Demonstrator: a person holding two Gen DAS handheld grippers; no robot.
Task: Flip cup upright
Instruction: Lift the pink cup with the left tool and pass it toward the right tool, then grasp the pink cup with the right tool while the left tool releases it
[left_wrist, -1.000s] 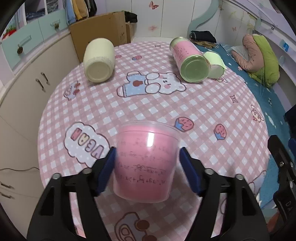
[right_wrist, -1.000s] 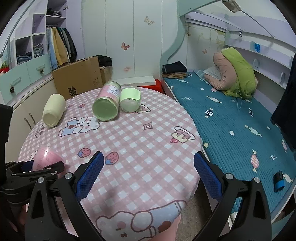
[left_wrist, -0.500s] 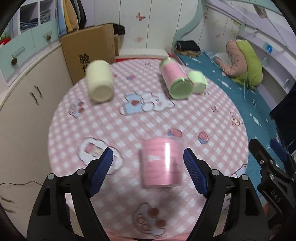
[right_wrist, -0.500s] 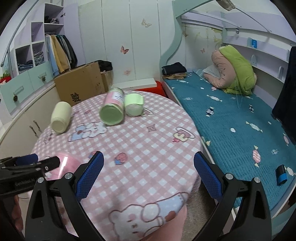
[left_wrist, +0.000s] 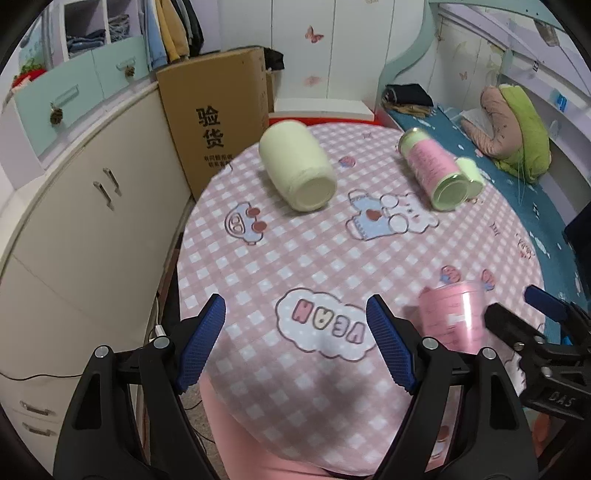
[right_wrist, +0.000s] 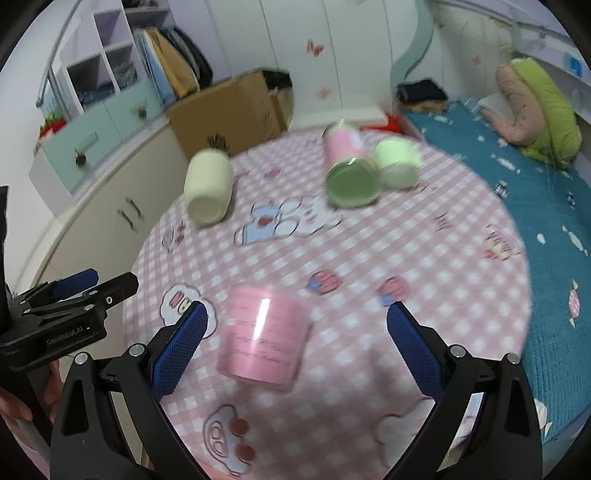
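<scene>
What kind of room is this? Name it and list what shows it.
Most likely a child's bedroom. A bed with a teal patterned cover runs along one side, clothes hang in an open wardrobe, and butterfly stickers dot the wall. The round table wears a pink cartoon checked cloth.

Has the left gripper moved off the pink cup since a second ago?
Yes. The left gripper now stands open over the cloud print on the tablecloth, with the pink cup outside its right finger; a second ago the cup sat between its pads.

The pink cup (right_wrist: 263, 338) is motion-blurred, its printed markings unreadable.
</scene>
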